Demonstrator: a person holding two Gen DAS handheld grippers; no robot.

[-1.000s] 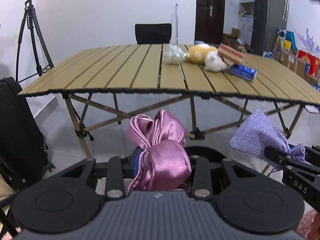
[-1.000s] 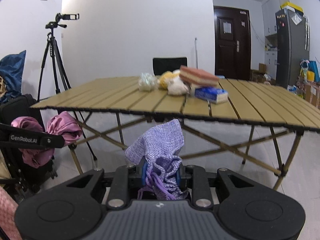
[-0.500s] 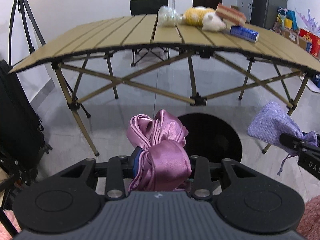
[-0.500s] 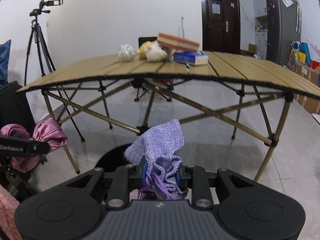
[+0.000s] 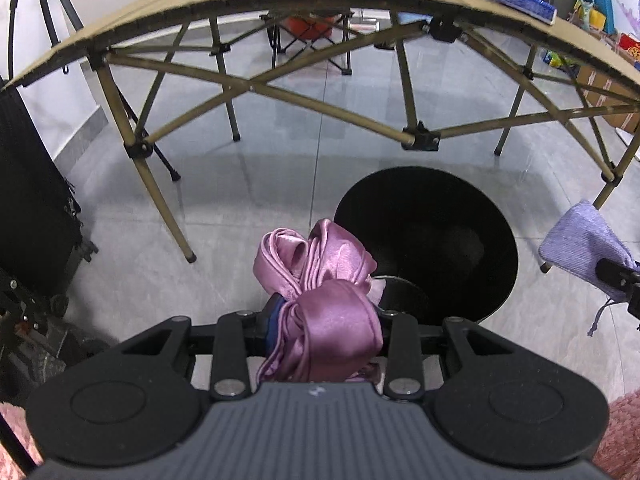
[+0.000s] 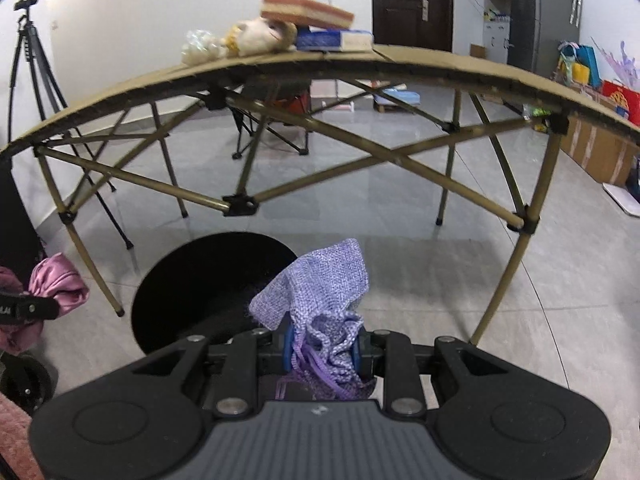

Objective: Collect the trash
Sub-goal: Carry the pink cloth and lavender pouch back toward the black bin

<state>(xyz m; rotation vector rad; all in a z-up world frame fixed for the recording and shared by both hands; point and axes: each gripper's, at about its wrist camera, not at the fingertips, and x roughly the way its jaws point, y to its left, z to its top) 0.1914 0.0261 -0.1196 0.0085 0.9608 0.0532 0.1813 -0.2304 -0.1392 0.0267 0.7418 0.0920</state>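
My left gripper [image 5: 320, 320] is shut on a crumpled pink satin cloth [image 5: 320, 280], held above the near left rim of a round black bin [image 5: 432, 216] on the floor. My right gripper [image 6: 322, 346] is shut on a purple knitted drawstring pouch [image 6: 316, 284], just right of the same bin [image 6: 208, 280]. The pouch also shows at the right edge of the left wrist view [image 5: 580, 240]. The pink cloth also shows at the left edge of the right wrist view [image 6: 60, 288].
A folding slat table [image 6: 400, 64] stands beyond the bin, its legs [image 5: 160, 184] close on both sides. On it lie a plush toy [image 6: 260, 36], a clear wrapper [image 6: 200, 46], a blue box [image 6: 336, 38] and a sponge-like block [image 6: 304, 8]. A black suitcase [image 5: 28, 200] and tripod [image 6: 32, 60] stand left.
Both grippers have dropped from tabletop height to below the table edge and tilted down, so the black bin has come into full view beneath them. Both still hold their cloths.
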